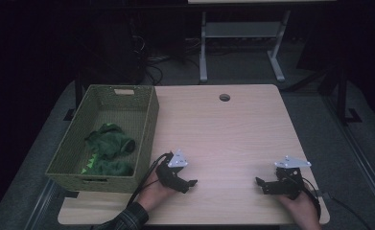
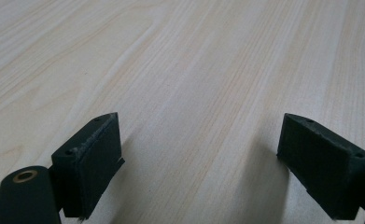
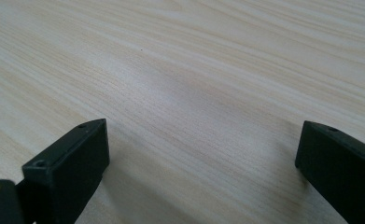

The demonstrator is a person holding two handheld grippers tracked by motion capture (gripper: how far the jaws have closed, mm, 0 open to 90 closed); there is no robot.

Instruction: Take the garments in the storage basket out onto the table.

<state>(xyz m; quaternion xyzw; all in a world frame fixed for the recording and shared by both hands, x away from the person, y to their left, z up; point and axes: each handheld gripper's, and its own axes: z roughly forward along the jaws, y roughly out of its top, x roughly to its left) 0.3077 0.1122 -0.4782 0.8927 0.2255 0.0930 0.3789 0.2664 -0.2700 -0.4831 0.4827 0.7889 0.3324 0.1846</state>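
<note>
Both tongs, left [image 1: 187, 184] and right [image 1: 262, 184], spread, empty, on pale wooden counter [image 1: 223, 134]. Green plush toy [image 1: 109, 147] lies in woven green basket [image 1: 144, 139]; risk: reaching tongs snag the rim

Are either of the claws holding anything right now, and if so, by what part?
Nothing is held: the left claw and right claw both stand open over bare table.

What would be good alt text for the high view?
Two hands each rest an open hand-held gripper, left and right, on a light wooden table. A green woven basket at its left edge holds a green plush toy.
</note>
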